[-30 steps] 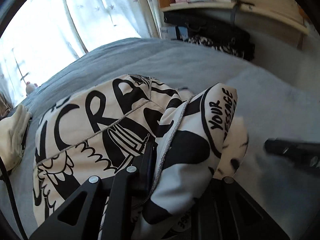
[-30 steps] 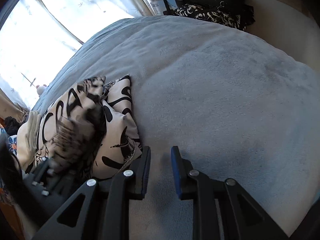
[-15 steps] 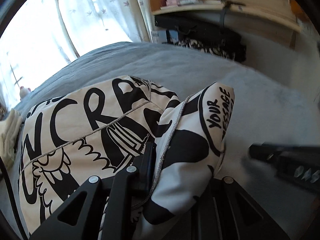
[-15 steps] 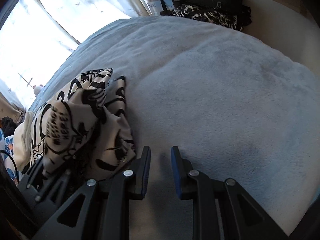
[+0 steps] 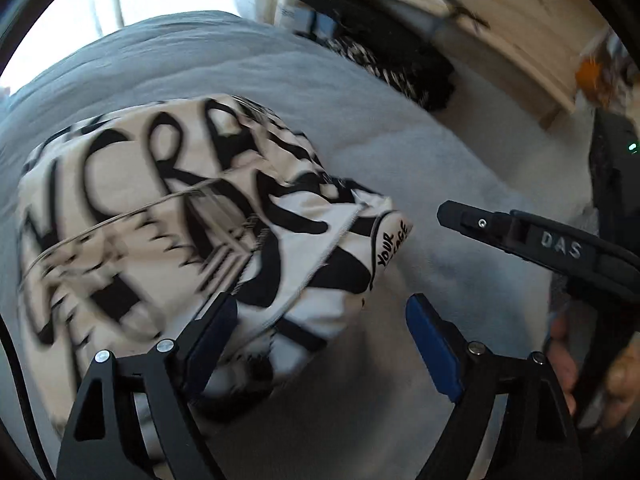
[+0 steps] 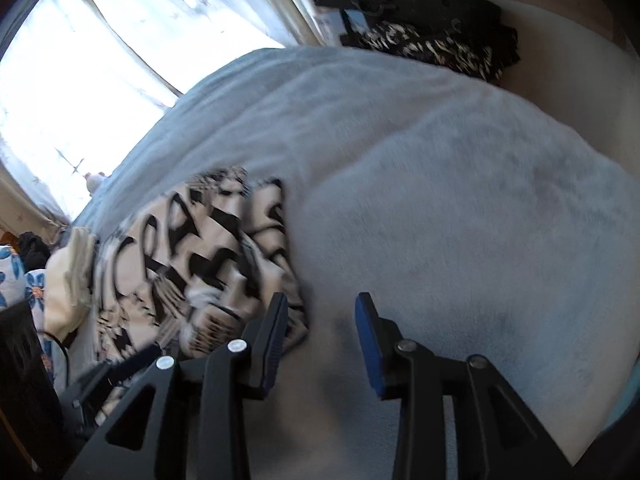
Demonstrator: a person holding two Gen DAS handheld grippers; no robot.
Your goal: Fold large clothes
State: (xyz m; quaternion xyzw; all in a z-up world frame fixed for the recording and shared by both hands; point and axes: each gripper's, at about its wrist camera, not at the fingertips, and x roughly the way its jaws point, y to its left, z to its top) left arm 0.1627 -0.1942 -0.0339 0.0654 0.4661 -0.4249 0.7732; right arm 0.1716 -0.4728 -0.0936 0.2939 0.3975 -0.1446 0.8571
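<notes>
A cream garment with bold black lettering [image 5: 160, 208] lies folded in a thick bundle on the grey blanket [image 5: 400, 152]. My left gripper [image 5: 320, 320] hovers over the bundle's near corner. Its jaws are opening wide, with the printed corner lying loose between them and neither pad pressing on it. In the right wrist view the garment [image 6: 192, 256] sits left of my right gripper [image 6: 322, 308]. The right jaws are also opening, with only blanket [image 6: 460, 200] below them. One finger of the right gripper [image 5: 460, 216] reaches in from the right in the left wrist view.
A pile of dark and black-and-white clothes [image 6: 424, 44] lies beyond the bed's far edge, under a wooden shelf [image 5: 500, 28]. Bright curtains [image 6: 100, 40] fill the upper left. A cream cloth [image 6: 64, 280] lies beside the garment. A person's hand [image 5: 560, 360] grips the right tool.
The left gripper let go of the garment's folded edge and its jaws spread wide; the fold dropped onto the bundle. The right gripper's jaws widened and it rose a little.
</notes>
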